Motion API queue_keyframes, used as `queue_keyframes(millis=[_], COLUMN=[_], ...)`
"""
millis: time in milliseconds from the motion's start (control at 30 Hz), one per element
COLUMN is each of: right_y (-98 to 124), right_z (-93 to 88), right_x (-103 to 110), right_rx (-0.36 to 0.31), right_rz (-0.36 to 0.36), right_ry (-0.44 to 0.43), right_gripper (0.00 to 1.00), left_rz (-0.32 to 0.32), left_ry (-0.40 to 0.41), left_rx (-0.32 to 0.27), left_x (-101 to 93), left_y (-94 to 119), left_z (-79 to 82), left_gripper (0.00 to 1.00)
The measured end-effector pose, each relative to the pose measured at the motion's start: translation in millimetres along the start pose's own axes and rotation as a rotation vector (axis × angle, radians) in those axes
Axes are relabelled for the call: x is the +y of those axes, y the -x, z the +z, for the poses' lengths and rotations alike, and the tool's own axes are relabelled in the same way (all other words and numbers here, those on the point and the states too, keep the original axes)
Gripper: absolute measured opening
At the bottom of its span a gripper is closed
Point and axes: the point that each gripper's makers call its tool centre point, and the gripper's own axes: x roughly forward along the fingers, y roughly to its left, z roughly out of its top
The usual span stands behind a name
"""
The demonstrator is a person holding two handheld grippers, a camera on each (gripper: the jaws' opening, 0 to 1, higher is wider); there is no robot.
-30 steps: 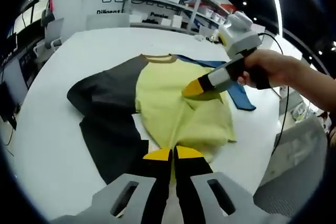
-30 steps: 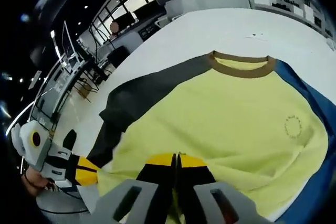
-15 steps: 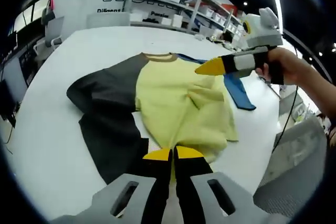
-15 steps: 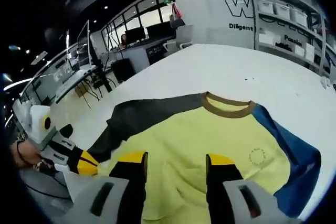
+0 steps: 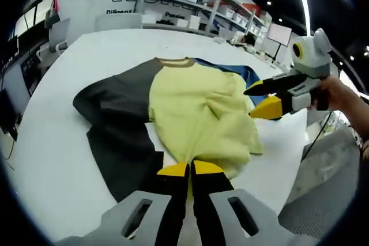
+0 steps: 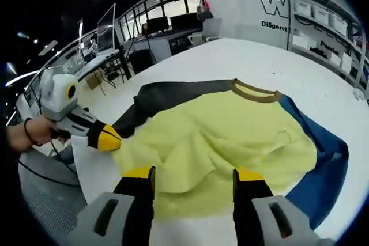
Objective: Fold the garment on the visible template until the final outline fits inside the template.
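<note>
White smooth table (image 5: 52,142) w/ rumpled yellow garment (image 5: 196,113).

Garment (image 5: 196,113): yellow body, brown collar, one charcoal sleeve, one blue; white table (image 5: 52,159).

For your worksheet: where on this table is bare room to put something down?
Bare white table lies beyond the brown collar, toward the shelves, and outside the dark grey sleeve. The shirt crowds the near edge, where the left tongs pinch its hem.

Left gripper (image 5: 189,168) closed, right gripper (image 6: 193,172) agape.
</note>
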Motion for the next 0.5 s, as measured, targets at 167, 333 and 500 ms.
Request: queue_keyframes(millis=[167,333,500], right_y=[0.0,-2.6,-4.8], right_z=[-17.0,-32.6,-37.7], right_x=[2.7,10.5,16.0], right_rx=[0.040,0.098,0.120], right_rz=[0.005,0.030,0.036], right_ry=[0.001,0.033,0.076], right_gripper=[0.51,0.49,0.45], left_rz=[0.000,0.001,0.000], left_ry=[-0.002,-0.005,-0.006], left_rx=[0.001,0.002,0.001], left_x=[-0.1,-0.3,-0.5], left_y=[-0.3,-0.3,-0.2], left_z=[-0.3,-0.4,-0.6], left_gripper=[0.00,0.00,0.00])
